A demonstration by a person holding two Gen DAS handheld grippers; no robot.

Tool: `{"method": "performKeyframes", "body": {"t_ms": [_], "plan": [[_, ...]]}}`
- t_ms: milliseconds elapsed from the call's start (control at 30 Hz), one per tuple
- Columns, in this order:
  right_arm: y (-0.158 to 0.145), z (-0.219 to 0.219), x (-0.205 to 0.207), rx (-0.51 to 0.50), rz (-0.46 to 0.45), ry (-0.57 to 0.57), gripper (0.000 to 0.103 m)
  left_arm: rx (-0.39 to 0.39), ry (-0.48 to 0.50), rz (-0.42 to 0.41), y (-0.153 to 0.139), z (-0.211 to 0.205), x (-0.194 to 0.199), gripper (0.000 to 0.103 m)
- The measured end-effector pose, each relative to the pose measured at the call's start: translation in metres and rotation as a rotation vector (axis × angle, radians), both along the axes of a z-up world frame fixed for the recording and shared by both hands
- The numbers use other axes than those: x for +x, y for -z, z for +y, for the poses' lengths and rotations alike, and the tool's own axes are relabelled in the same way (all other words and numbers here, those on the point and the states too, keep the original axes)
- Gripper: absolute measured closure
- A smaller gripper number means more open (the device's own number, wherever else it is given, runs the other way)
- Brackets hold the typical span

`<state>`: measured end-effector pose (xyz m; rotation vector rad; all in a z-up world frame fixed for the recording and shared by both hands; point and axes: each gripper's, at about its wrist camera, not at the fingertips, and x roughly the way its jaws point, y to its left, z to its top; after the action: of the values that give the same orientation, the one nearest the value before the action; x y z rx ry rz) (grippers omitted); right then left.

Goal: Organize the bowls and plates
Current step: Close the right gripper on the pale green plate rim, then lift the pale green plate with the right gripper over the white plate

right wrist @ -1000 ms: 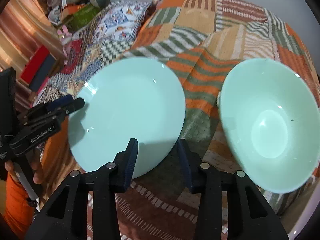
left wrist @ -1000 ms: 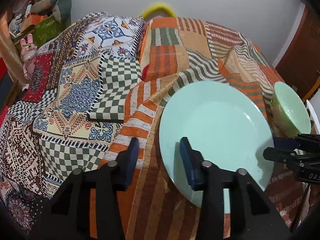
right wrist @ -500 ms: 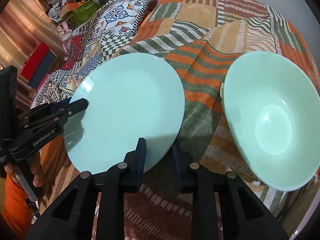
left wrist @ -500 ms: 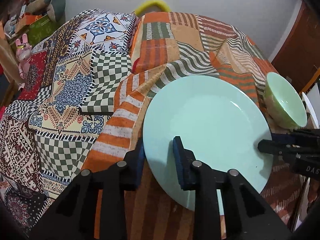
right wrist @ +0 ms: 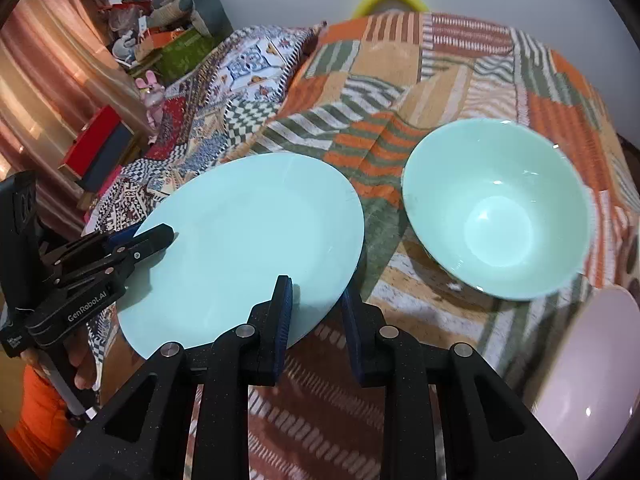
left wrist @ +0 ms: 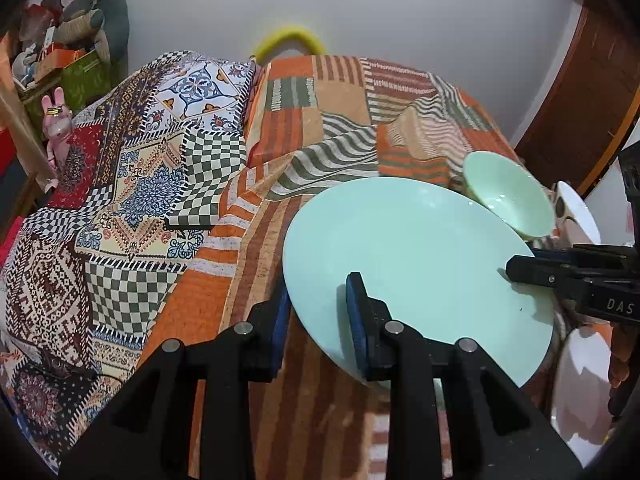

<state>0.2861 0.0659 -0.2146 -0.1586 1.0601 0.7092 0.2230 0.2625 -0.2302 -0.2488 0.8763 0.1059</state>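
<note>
A mint-green plate (left wrist: 420,256) (right wrist: 248,236) hangs tilted just above the orange striped bedspread (left wrist: 256,264), held from two sides. My left gripper (left wrist: 320,316) is shut on its near-left rim, one pad on top and one beneath. In the right wrist view, my right gripper (right wrist: 316,312) is shut on the plate's near-right rim. Each gripper shows in the other's view, the right gripper (left wrist: 516,272) and the left gripper (right wrist: 164,236) both clamped on the plate's edge. A mint-green bowl (right wrist: 496,208) (left wrist: 508,200) rests on the bedspread to the plate's right, untouched.
White dishes (left wrist: 580,376) (right wrist: 592,380) lie at the bed's right edge, with another white dish (left wrist: 576,212) behind the bowl. A patterned quilt (left wrist: 132,200) covers the left of the bed. Stuffed toys (left wrist: 92,20) and a pink rabbit figure (left wrist: 58,124) stand at far left. A wooden door (left wrist: 592,92) is at right.
Both grippers closed onto the plate's rim and lifted it off the bedspread. Both views have pulled up and back, so more of the bed and room shows.
</note>
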Motion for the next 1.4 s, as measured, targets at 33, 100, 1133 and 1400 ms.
{"method": "performKeyframes", "body": {"t_ms": [33, 100, 1133, 1400], "plan": [[-0.005, -0.003, -0.006, 0.008, -0.010, 0.001, 0.080, -0.001, 0.001, -0.005, -0.004, -0.002, -0.005, 0.075], [-0.012, -0.009, -0.012, 0.026, -0.018, 0.000, 0.081, -0.001, 0.004, -0.018, -0.013, -0.008, -0.015, 0.075], [-0.084, -0.150, -0.139, 0.181, -0.197, 0.077, 0.081, 0.066, 0.161, -0.136, -0.114, -0.157, -0.134, 0.075], [-0.065, -0.183, -0.156, 0.179, -0.171, 0.129, 0.080, 0.028, 0.199, -0.079, -0.088, -0.189, -0.140, 0.075]]}}
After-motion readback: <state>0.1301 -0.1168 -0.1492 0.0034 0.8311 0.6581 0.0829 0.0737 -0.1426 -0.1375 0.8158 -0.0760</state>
